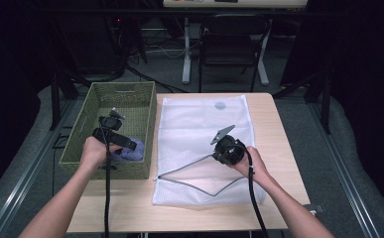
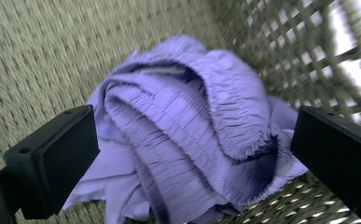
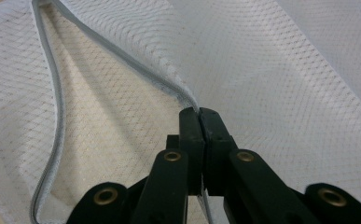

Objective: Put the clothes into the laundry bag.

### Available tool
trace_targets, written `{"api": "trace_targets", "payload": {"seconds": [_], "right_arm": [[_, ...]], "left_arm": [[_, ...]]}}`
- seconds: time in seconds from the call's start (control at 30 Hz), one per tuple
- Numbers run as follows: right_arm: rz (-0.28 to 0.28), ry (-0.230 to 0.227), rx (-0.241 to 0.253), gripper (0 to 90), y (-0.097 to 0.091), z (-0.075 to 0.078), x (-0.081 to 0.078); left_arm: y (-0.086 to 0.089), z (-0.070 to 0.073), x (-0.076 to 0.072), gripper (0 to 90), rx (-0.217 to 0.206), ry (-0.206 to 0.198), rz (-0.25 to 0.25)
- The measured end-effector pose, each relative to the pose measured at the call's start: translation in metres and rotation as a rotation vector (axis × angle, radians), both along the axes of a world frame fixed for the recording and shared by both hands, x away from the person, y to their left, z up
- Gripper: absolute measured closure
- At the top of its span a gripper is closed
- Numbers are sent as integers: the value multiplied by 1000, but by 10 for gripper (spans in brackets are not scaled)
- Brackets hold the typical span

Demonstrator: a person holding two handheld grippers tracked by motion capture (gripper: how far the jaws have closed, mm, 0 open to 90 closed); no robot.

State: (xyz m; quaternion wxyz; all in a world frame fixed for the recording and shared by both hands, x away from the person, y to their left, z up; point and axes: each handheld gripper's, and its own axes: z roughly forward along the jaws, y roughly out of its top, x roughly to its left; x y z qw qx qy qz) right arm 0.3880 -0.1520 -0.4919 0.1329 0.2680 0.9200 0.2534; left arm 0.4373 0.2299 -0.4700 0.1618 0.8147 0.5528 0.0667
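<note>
While the left gripper (image 1: 114, 130) dips into a woven green basket (image 1: 91, 130), its jaws stand wide apart on either side of a crumpled lilac garment (image 2: 192, 135) lying on the basket floor near the wall beside the bag. Both forearms reach in from the near edge of the table (image 1: 274, 129). Over on the white mesh laundry bag (image 1: 199, 124), the right gripper (image 3: 199, 116) is clamped tight on the grey-trimmed edge of the bag's opening, lifting it. A round badge (image 1: 220, 105) near the bag's far end is too small to read.
</note>
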Motion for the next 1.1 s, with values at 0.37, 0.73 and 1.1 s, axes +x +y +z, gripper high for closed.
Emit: {"api": "trace_targets", "payload": {"seconds": [0.37,0.73,1.1], "right_arm": [[-1,-2,5,890,1,-1,0],[3,-1,5,889,1,-1,0],[0,-4,0,888,0,0,0]], "left_arm": [[15,-22,9,5,26,123,36],[12,-29,18,35,38,211,9],[8,-33,22,360,36,241,-12]]}}
